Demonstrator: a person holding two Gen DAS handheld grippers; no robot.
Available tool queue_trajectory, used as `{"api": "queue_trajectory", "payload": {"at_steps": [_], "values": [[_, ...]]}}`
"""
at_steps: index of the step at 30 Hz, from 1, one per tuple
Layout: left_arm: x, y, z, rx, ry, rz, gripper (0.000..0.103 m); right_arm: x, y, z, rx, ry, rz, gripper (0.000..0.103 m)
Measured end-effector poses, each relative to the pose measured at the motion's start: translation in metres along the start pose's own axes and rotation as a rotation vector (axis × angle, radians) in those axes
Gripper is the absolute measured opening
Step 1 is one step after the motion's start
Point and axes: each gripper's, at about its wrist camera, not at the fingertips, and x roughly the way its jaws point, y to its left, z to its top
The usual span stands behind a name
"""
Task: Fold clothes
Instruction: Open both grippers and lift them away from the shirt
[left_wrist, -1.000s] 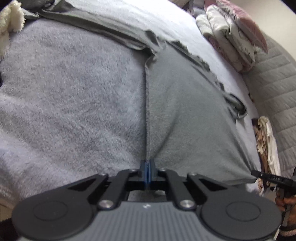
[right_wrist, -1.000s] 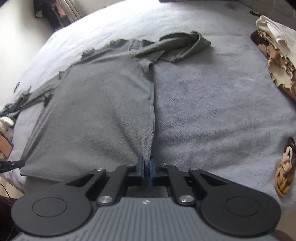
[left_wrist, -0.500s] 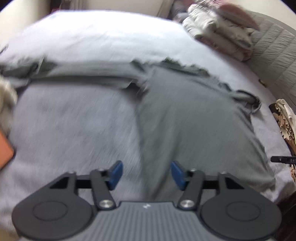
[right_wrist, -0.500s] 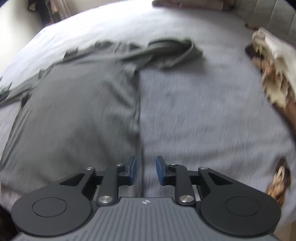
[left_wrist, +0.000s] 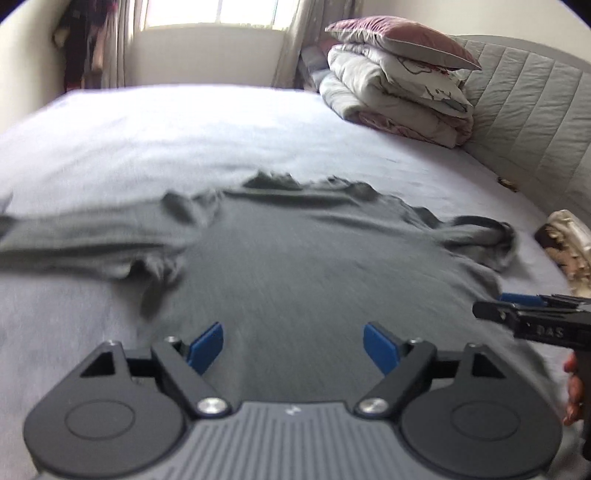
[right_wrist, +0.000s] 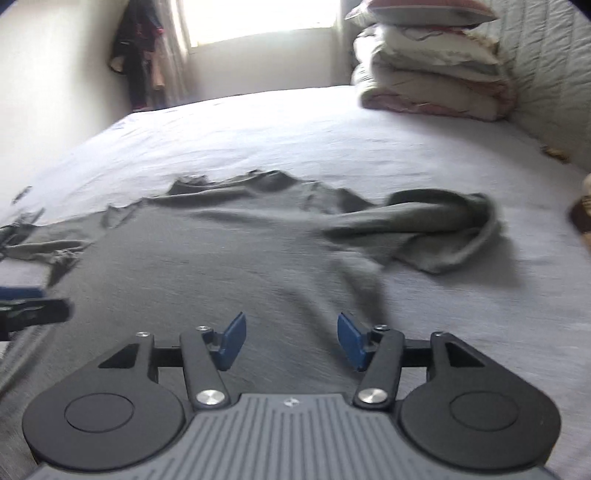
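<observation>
Where a second ago each pair of fingers pinched the hem of the dark grey long-sleeved knit top (left_wrist: 295, 273), the left gripper (left_wrist: 293, 347) and right gripper (right_wrist: 291, 341) have just been opening, with nothing between them; the top lies spread on the pale grey bed (left_wrist: 184, 125) ahead of both, so flattening looks done; motion blur smears its sleeves; the left cuff is cut off.
</observation>
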Motion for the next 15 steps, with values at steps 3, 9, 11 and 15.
{"api": "queue_trajectory", "payload": {"at_steps": [3,9,11,15], "values": [[0.014,0.004,-0.003,-0.005,-0.039,0.017,0.09,0.014,0.002,-0.003,-0.018,-0.009,0.002,0.064],[0.03,-0.005,-0.027,0.075,-0.049,0.082,0.101,0.02,-0.003,-0.019,-0.025,-0.071,0.034,0.077],[0.029,-0.007,-0.029,0.098,-0.051,0.083,0.103,0.023,0.0,-0.019,-0.026,-0.068,0.039,0.08],[0.028,-0.004,-0.03,0.082,-0.047,0.075,0.103,0.025,0.008,-0.02,-0.056,-0.059,0.038,0.087]]}}
